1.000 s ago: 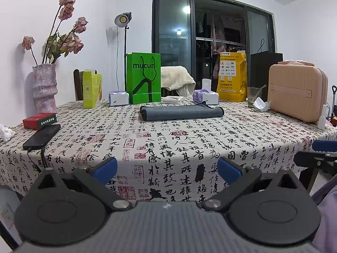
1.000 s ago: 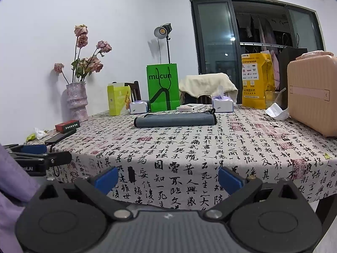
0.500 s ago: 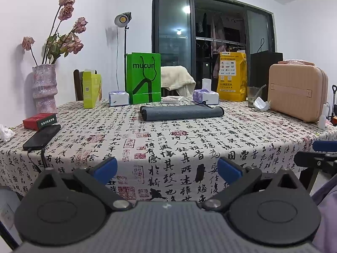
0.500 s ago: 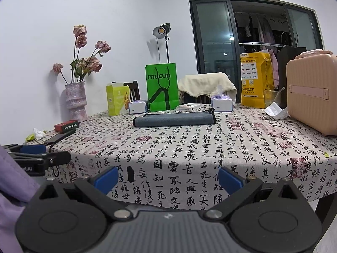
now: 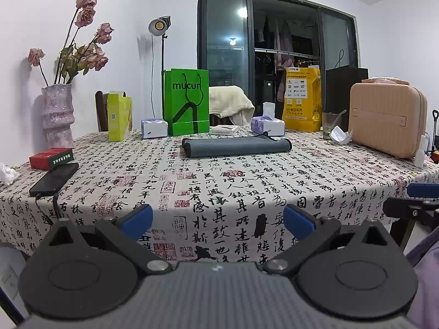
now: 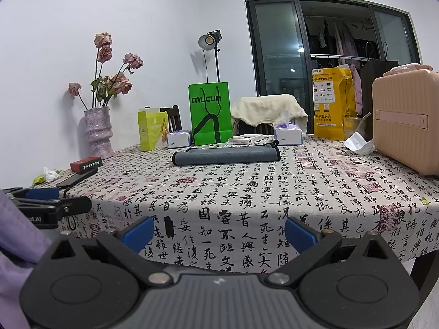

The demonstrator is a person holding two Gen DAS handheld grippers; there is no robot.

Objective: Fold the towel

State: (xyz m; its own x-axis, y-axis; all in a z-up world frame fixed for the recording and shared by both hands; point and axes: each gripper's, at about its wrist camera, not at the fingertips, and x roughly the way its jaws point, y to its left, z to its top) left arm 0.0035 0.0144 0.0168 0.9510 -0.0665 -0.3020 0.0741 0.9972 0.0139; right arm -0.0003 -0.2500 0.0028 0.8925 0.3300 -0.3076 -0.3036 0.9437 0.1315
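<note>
A grey towel [image 5: 236, 146] lies folded into a long narrow strip on the far middle of the table, also in the right wrist view [image 6: 226, 155]. My left gripper [image 5: 216, 220] is open and empty, held off the table's near edge, far from the towel. My right gripper [image 6: 218, 231] is open and empty, also off the near edge. Each gripper shows at the side of the other's view: the right one [image 5: 414, 205] and the left one [image 6: 46, 200].
The table [image 5: 247, 192] has a calligraphy-print cloth. A green bag [image 5: 188, 101], tissue boxes [image 5: 267, 126], a yellow bag [image 5: 301, 98], a glass [image 5: 329, 124] stand behind the towel. A pink case [image 5: 387, 118] stands right. A vase [image 5: 57, 115], red box [image 5: 50, 158], phone [image 5: 53, 178] sit left.
Nothing has moved on the table. The right wrist view has shifted very slightly; both grippers stay open in place.
</note>
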